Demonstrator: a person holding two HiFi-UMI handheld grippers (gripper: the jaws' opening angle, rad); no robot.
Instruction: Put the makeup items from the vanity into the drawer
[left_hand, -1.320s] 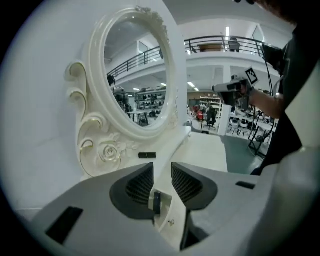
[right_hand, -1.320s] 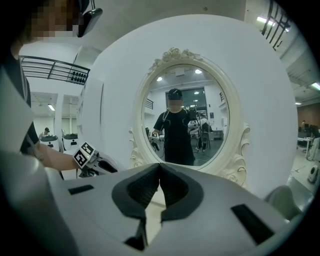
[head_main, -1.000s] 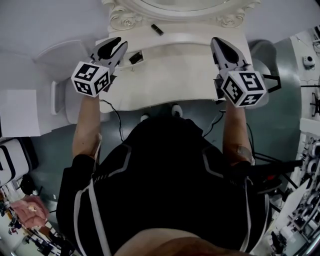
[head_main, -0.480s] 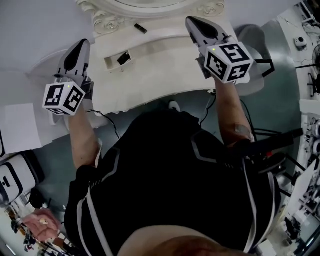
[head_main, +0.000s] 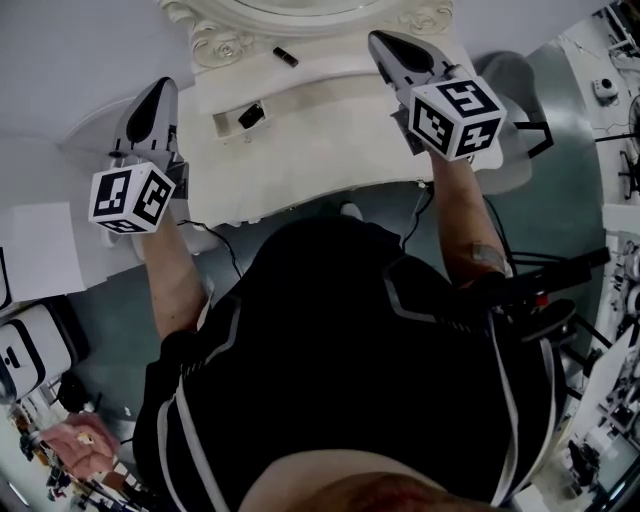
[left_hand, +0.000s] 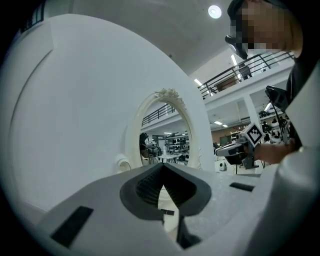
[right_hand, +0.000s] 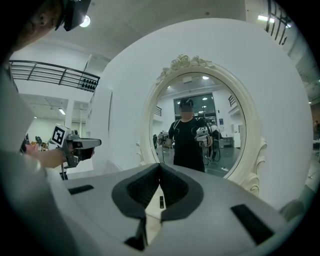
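The white vanity (head_main: 330, 140) fills the top of the head view. A narrow drawer (head_main: 300, 98) stands open along its top, with a small dark makeup item (head_main: 252, 115) lying at its left end. Another small dark item (head_main: 285, 56) lies near the mirror frame. My left gripper (head_main: 160, 88) hangs left of the vanity, shut and empty. Over the vanity's right end, my right gripper (head_main: 383, 42) is also shut and empty. In the left gripper view the left gripper (left_hand: 162, 167) has its jaws together; in the right gripper view so has the right gripper (right_hand: 160, 167).
The oval ornate mirror (right_hand: 200, 130) stands at the back of the vanity and reflects the person. White furniture (head_main: 40, 250) stands at the left on the grey floor. Cables (head_main: 235, 255) hang under the vanity's front edge. Lab equipment (head_main: 610, 330) crowds the right side.
The left gripper was open above the drawer's left end; it has swung out left of the vanity and its jaws have closed. The right gripper shifted slightly up and left.
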